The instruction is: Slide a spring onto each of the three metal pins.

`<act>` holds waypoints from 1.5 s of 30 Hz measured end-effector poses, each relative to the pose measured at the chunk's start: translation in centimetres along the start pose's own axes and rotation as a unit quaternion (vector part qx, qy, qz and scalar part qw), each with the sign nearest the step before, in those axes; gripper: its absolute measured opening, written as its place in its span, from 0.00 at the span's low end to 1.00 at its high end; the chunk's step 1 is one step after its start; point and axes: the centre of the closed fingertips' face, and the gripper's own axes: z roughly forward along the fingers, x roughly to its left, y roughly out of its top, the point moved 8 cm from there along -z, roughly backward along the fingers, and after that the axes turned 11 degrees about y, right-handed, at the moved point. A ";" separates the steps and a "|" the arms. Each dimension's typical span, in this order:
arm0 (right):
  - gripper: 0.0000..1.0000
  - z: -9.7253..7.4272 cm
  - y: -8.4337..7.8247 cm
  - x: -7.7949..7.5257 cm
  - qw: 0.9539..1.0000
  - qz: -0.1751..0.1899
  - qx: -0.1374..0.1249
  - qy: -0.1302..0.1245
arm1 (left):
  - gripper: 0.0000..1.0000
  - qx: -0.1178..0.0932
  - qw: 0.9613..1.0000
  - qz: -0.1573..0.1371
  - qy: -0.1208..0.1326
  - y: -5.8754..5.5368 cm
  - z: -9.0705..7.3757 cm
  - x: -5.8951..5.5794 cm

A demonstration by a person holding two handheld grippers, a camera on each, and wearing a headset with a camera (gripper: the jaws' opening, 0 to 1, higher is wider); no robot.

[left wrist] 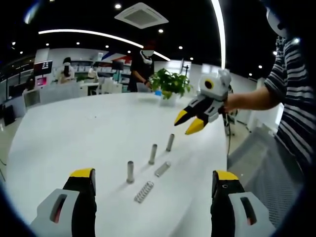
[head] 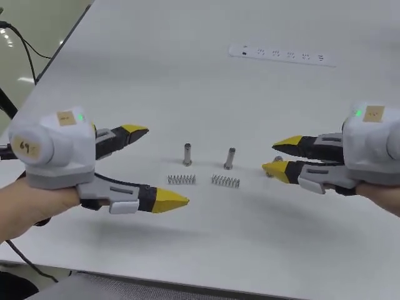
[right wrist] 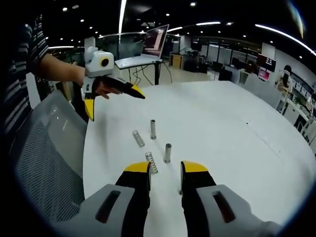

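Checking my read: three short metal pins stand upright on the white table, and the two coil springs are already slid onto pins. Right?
Not quite. The two small metal coil springs lie flat on the white table beside the short metal pins, on none of them, as the left gripper view shows. The three pins do stand upright.

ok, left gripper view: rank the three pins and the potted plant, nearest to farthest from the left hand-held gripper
1. Near pin: lowest in the view, beside a spring.
2. Middle pin: just beyond, slightly right.
3. Far pin: below the right hand-held gripper in the view.
4. Potted plant: at the table's far edge.
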 end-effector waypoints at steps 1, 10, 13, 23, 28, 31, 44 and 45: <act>0.21 0.2 0.2 0.2 1.000 -0.010 0.003 0.005 | 0.95 0.000 1.000 0.000 0.000 0.0 0.0 0.0; 0.21 2.0 1.1 1.1 0.997 -0.060 0.030 0.033 | 0.95 0.001 1.000 0.001 -0.002 -0.1 -0.1 -0.1; 0.20 2.5 1.2 1.3 0.996 -0.072 0.038 0.040 | 0.95 0.001 1.000 0.002 -0.002 -0.1 -0.1 -0.1; 0.19 4.0 1.1 1.6 0.991 -0.101 0.066 0.057 | 0.95 0.002 1.000 0.001 -0.002 -0.2 -0.1 0.0; 0.18 4.7 0.7 1.4 0.989 -0.108 0.079 0.063 | 0.95 0.002 1.000 0.000 -0.001 -0.2 -0.1 0.0; 0.18 5.0 0.5 1.3 0.988 -0.108 0.085 0.064 | 0.95 0.000 1.000 -0.001 -0.001 -0.1 -0.1 0.1; 0.15 6.5 -1.1 0.9 0.985 -0.104 0.120 0.070 | 0.94 0.000 1.000 0.000 -0.003 -0.2 0.0 -0.1; 0.14 6.7 -1.2 0.9 0.985 -0.103 0.122 0.072 | 0.94 0.000 1.000 0.000 -0.004 -0.2 0.0 -0.1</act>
